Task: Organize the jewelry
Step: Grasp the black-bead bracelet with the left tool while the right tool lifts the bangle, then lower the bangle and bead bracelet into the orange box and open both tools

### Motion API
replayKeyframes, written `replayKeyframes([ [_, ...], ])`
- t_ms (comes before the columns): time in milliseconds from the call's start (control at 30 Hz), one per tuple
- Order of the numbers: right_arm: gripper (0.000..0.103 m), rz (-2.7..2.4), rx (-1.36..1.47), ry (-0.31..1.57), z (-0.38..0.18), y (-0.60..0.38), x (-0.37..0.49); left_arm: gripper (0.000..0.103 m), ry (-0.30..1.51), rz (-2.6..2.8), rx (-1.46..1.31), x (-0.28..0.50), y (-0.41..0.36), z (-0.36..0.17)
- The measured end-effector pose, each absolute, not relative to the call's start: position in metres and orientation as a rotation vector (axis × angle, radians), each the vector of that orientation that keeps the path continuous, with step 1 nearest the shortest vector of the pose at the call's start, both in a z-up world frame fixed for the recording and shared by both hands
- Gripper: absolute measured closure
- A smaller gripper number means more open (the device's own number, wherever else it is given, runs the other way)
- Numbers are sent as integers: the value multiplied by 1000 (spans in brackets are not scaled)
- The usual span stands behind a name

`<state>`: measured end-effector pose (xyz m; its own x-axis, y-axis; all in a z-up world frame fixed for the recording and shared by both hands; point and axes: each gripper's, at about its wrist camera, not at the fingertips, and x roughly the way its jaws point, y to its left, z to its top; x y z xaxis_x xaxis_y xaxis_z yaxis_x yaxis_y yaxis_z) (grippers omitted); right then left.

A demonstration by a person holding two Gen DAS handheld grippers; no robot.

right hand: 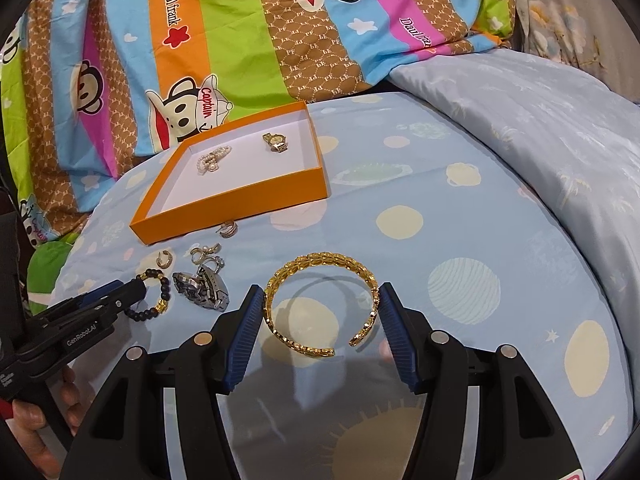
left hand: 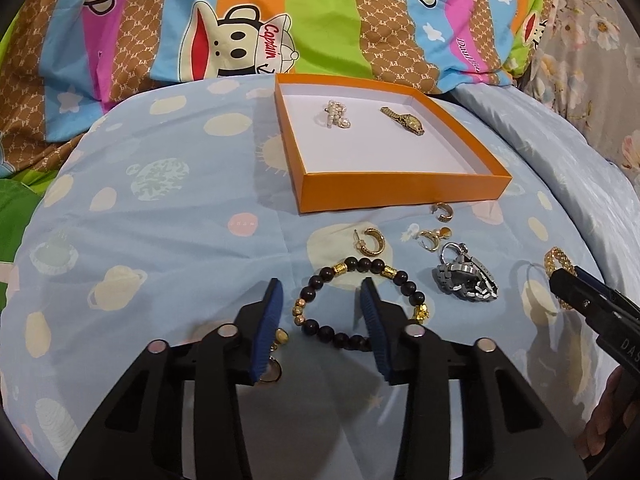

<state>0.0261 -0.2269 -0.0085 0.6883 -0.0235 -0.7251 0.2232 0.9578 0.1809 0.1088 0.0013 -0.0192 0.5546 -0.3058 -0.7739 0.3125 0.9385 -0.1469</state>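
An orange tray [left hand: 400, 192] with a white floor holds a pearl piece [left hand: 337, 115] and a gold watch [left hand: 404, 120]. My left gripper [left hand: 322, 294] is open, its fingers straddling the left half of a dark bead bracelet [left hand: 352, 302] on the blue sheet. My right gripper [right hand: 322, 300] is open around a gold cuff bangle [right hand: 320, 300], both pads close to its sides. A silver watch [left hand: 466, 278] and gold hoop earrings [left hand: 370, 242] lie between bracelet and tray. The tray shows in the right wrist view [right hand: 236, 208] too.
A small gold item [left hand: 276, 356] lies by my left finger. More earrings [left hand: 432, 238] sit near the tray's front wall. A colourful monkey-print quilt [left hand: 240, 20] rises behind the tray; a pale blue pillow [right hand: 540, 128] lies at right.
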Motion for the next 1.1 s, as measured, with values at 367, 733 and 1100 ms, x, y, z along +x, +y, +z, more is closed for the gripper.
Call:
replayKeyframes([
  [367,46,-123,261,795,-4,-221,27,96,922,-426,-38,104,3,-14],
  [733,46,-82,233,711,34,-212,35,96,761,-540,-67,83,4,68],
  [1100,46,-30,198,663,58,-213,120,96,613,-541,-46,148,-25,114],
])
